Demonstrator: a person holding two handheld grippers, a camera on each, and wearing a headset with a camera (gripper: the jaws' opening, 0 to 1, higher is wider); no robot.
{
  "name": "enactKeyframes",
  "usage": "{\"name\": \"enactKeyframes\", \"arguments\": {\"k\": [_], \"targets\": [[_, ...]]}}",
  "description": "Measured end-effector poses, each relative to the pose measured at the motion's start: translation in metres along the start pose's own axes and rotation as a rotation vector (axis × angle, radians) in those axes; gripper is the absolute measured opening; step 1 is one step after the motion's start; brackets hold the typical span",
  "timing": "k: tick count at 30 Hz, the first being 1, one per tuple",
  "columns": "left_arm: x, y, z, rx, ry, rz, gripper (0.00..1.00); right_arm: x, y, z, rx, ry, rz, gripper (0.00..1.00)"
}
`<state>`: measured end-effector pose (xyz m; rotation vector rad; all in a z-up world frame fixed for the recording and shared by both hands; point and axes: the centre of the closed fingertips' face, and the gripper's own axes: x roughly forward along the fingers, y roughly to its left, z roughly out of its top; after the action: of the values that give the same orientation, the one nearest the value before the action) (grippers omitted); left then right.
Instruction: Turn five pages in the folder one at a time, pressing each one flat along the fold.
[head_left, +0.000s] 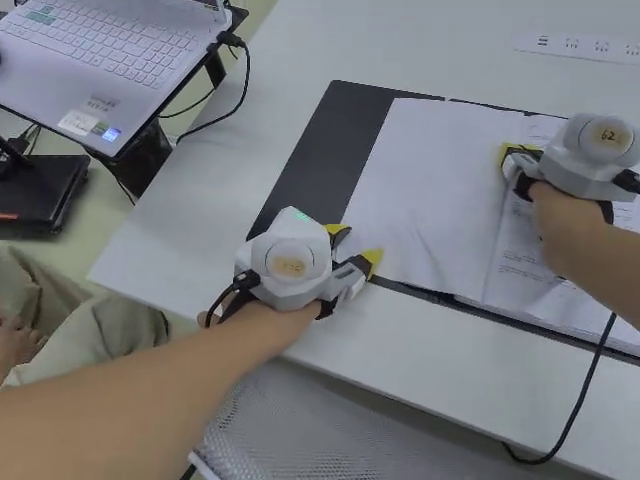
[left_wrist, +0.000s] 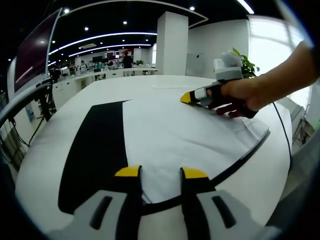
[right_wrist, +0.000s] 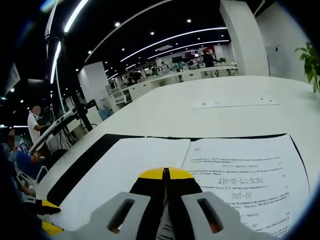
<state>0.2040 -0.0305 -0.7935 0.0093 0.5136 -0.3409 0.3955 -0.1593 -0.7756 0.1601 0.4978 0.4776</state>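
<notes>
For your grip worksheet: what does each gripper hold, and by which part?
Nothing. Left gripper open at the near edge of the page; right gripper shut, empty, at the fold.

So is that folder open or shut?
Open: the folder lies flat, black cover spread out, a blank page and a printed page facing up.

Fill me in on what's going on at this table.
A person works on an open folder on the white table with a tool in each hand. The left tool, jaws open, sits at the near edge of the blank page. The right tool, jaws shut, rests by the fold, where the blank page meets the printed page. Whether it pinches any paper is unclear. A laptop stands off to the side.
</notes>
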Motion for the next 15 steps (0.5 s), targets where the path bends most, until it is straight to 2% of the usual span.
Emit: {"name": "enactKeyframes", "arguments": {"k": [11, 15], "targets": [[-0.001, -0.002, 0.000, 0.001, -0.007, -0.001, 0.29, 0.040, -0.024, 0.018, -0.045, 0.005, -0.045, 0.00], [-0.001, -0.001, 0.000, 0.001, -0.010, -0.001, 0.29, 0.045, -0.028, 0.021, -0.037, 0.015, -0.048, 0.00]]}}
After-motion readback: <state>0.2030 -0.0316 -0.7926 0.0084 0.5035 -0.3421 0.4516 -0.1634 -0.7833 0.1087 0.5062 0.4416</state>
